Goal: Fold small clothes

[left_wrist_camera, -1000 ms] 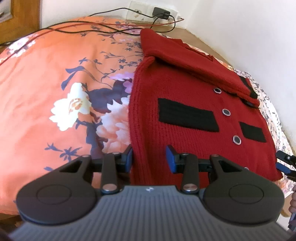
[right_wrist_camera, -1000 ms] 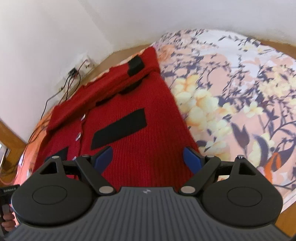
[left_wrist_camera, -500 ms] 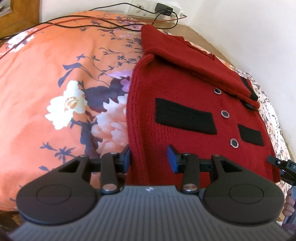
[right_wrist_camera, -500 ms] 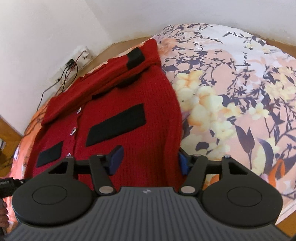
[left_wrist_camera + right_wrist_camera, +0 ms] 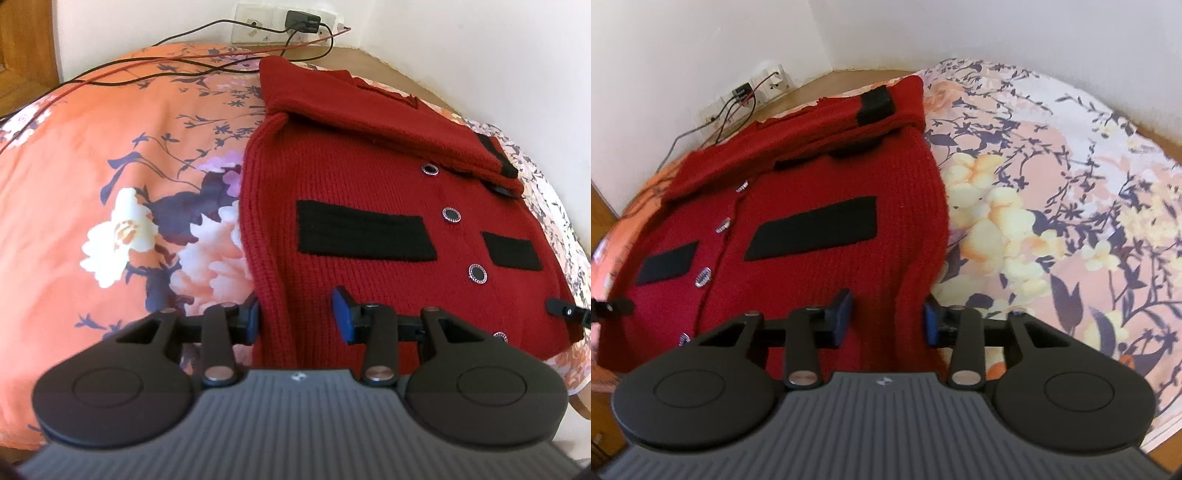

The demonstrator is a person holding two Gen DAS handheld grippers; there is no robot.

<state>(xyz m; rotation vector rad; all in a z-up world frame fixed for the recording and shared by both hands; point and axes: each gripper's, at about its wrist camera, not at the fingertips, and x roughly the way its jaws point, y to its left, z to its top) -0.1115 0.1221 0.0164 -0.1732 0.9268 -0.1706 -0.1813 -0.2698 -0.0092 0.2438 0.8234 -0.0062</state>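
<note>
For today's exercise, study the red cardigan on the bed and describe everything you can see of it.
The red cardigan is a chunky rib knit, lying flat and buttoned, front up, on the floral bedsheet. Two black rectangular patches flank a row of dark, silver-rimmed buttons. Its sleeves, with black cuff bands, are folded across the top. The left gripper and right gripper each stand open around a bottom corner, which bunches up between the blue pads.

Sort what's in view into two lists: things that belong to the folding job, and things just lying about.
Belongs to the job:
- red knitted cardigan with black patches
- left hand-held gripper, its jaws open astride the cardigan's hem
- right hand-held gripper, likewise

Just lying about:
- orange floral bedsheet
- white wall socket with black charger
- black and red cables
</note>
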